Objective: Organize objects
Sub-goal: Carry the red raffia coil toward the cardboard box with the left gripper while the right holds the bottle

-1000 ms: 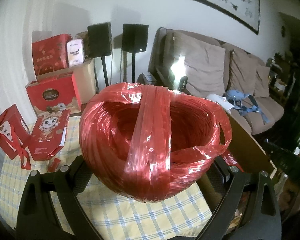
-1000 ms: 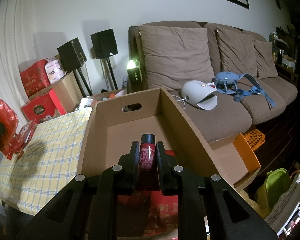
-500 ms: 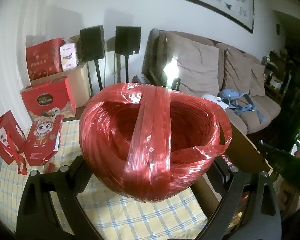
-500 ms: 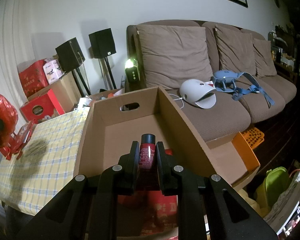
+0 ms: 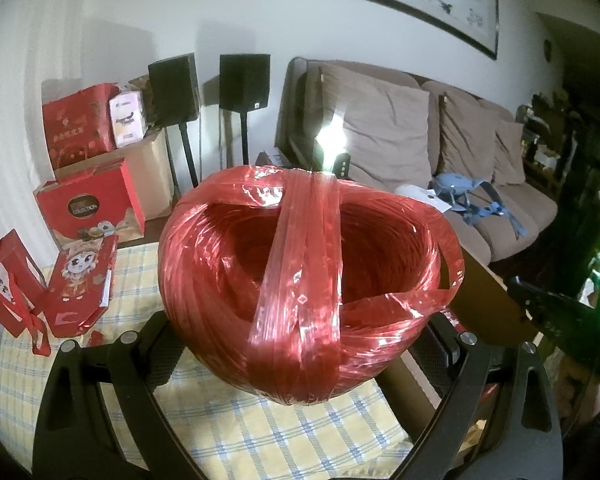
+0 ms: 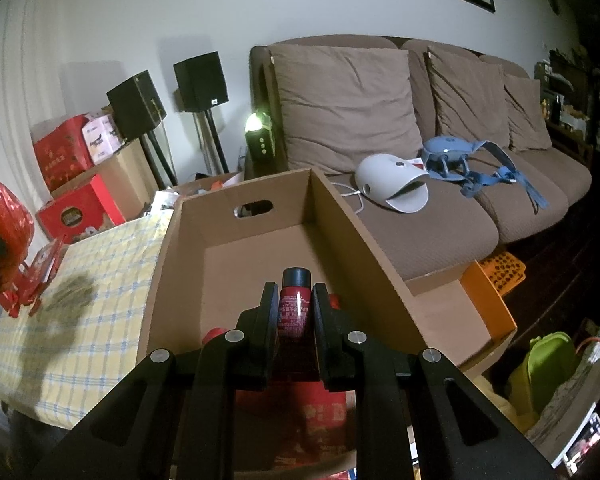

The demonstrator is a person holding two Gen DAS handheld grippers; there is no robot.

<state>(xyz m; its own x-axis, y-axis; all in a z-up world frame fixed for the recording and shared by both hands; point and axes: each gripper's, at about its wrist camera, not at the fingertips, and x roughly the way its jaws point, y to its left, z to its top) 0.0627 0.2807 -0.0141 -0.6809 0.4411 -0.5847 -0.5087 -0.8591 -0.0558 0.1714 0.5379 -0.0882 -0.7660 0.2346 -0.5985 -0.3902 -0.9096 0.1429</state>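
Observation:
My left gripper [image 5: 300,320] is shut on a big ball of red plastic twine [image 5: 308,280] and holds it above the yellow checked tablecloth [image 5: 260,432]. The ball fills the middle of the left wrist view and hides the fingertips. It also shows at the far left of the right wrist view [image 6: 4,232]. My right gripper [image 6: 296,304] is shut on a small red bottle with a black cap [image 6: 295,300] and holds it over the open cardboard box [image 6: 340,216]. Red items lie on the box floor below the bottle.
Red gift bags [image 5: 76,284] and red boxes [image 5: 88,208] sit at the table's far left. Two black speakers [image 6: 200,80] stand on stands by the wall. A brown sofa [image 6: 420,128] carries a white device [image 6: 392,188] and a blue harness [image 6: 480,160]. An orange crate [image 6: 500,272] is on the floor.
The left gripper with the twine ball has shifted right, toward the box. The right gripper with the bottle has moved slightly lower over the box.

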